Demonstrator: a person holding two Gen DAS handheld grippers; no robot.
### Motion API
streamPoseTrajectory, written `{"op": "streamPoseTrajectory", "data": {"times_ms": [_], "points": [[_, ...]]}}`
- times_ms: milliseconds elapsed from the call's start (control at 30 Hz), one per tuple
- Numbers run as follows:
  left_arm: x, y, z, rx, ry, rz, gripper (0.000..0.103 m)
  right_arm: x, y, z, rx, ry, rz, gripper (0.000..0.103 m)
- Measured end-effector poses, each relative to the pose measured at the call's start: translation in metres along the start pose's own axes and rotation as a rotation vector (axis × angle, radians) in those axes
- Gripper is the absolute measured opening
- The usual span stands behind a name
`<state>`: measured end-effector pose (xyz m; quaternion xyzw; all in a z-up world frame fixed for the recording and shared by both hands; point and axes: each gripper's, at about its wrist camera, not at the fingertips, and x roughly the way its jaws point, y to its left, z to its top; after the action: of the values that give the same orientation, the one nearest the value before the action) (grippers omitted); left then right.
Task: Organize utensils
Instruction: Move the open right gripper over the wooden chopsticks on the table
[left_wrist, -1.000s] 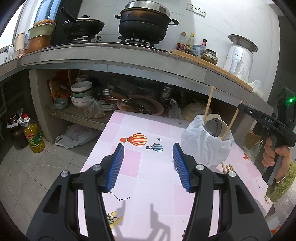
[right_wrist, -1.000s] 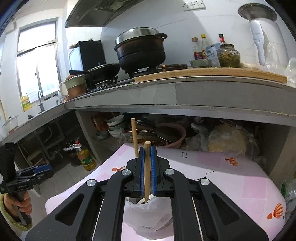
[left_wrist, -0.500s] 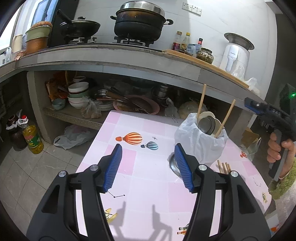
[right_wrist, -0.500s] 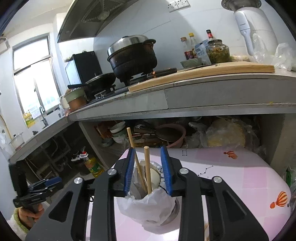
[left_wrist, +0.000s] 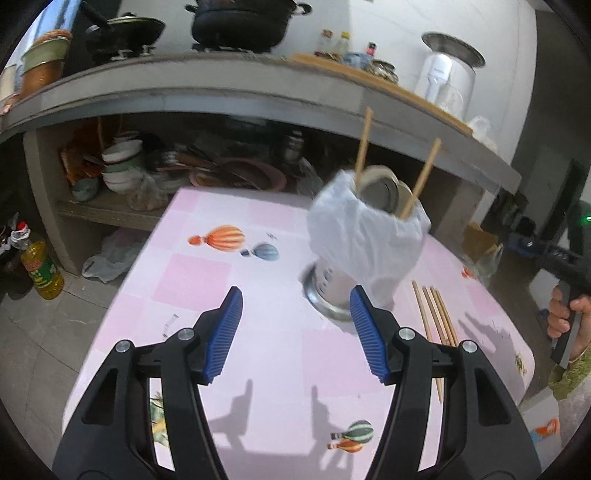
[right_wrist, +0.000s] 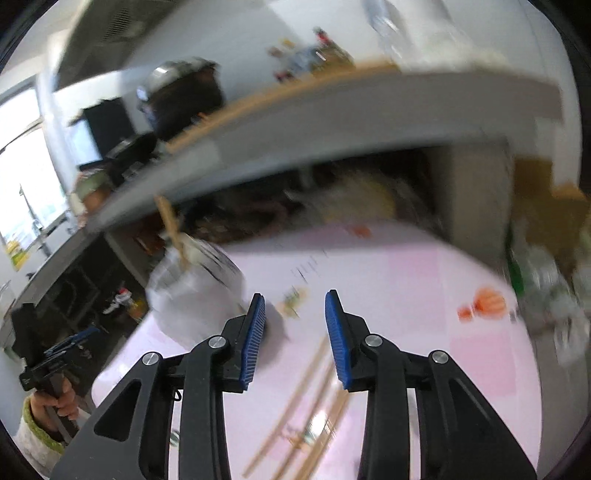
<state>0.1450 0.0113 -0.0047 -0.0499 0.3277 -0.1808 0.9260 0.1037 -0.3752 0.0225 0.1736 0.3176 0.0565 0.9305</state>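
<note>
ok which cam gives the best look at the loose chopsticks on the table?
Left wrist. The loose chopsticks lie sharp and side by side on the pink table, right of the bag-covered holder; their near ends are hidden behind the gripper finger. The right wrist view has them closer, below its open jaws, but smeared by motion blur.

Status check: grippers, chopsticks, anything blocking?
Left gripper open, empty. Right gripper open, empty, over loose chopsticks on table. Two chopsticks standing in bag-wrapped holder. Nothing blocking.
</note>
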Motion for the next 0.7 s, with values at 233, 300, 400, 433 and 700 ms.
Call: {"op": "streamPoseTrajectory", "data": {"times_ms": [233, 300, 400, 433, 700], "points": [[0.02, -0.02, -0.028, 0.042, 0.085, -0.03, 0.057, 0.061, -0.032, -0.046, 0.076, 0.211, -0.103, 0.017], [0.023, -0.024, -0.034, 0.046, 0.101, -0.036, 0.057, 0.074, -0.036, -0.053, 0.092, 0.245, -0.115, 0.015], [0.026, -0.029, -0.043, 0.059, 0.12, -0.047, 0.057, 0.092, -0.036, -0.061, 0.084, 0.282, -0.133, 0.013], [0.027, -0.033, -0.046, 0.073, 0.125, -0.05, 0.057, 0.095, -0.035, -0.061, 0.082, 0.288, -0.134, 0.012], [0.038, -0.061, -0.057, 0.169, 0.151, -0.076, 0.057, 0.113, -0.031, -0.063, 0.057, 0.317, -0.157, 0.007]]}}
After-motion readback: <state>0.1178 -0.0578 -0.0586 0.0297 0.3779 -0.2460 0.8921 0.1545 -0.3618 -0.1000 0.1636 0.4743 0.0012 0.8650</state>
